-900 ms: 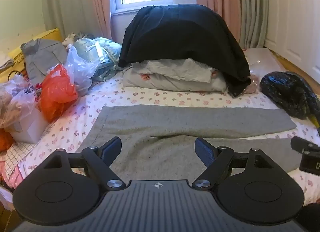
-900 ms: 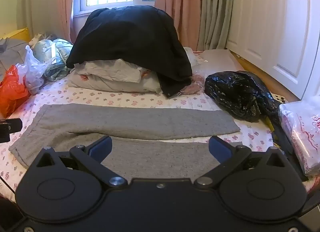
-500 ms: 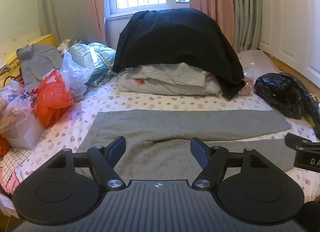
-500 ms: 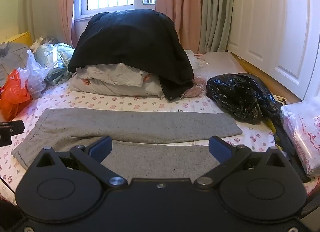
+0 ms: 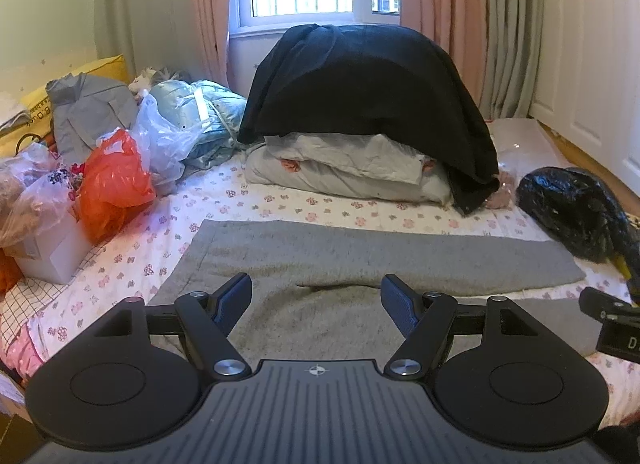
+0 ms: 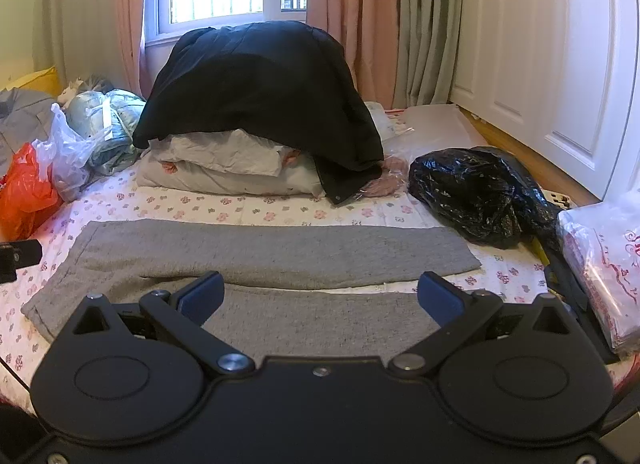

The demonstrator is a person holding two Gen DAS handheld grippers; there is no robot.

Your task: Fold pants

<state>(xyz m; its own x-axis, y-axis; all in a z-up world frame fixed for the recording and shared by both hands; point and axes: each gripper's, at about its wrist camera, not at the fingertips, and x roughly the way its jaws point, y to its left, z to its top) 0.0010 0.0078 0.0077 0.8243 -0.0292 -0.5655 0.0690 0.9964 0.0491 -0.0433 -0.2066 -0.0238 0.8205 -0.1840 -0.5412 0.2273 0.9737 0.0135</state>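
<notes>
Grey pants [image 5: 360, 256] lie spread flat on the floral bed sheet [image 5: 280, 204], waist to the left, both legs running to the right; they also show in the right wrist view [image 6: 280, 252]. My left gripper [image 5: 316, 298] is open and empty, held above the crotch area near the waist. My right gripper [image 6: 320, 296] is open and empty, above the near leg. The right gripper's edge shows in the left wrist view [image 5: 608, 312], and the left gripper's edge in the right wrist view [image 6: 18, 258].
A black coat over folded bedding [image 5: 360, 104] sits at the far side. Orange and clear plastic bags [image 5: 116, 180] and a white box [image 5: 56, 248] crowd the left. A black plastic bag [image 6: 472, 192] and a clear packet [image 6: 604, 260] lie right.
Both grippers have drawn back and risen a little, so the pants sit lower and smaller in view. Both stay open and the pants have not moved.
</notes>
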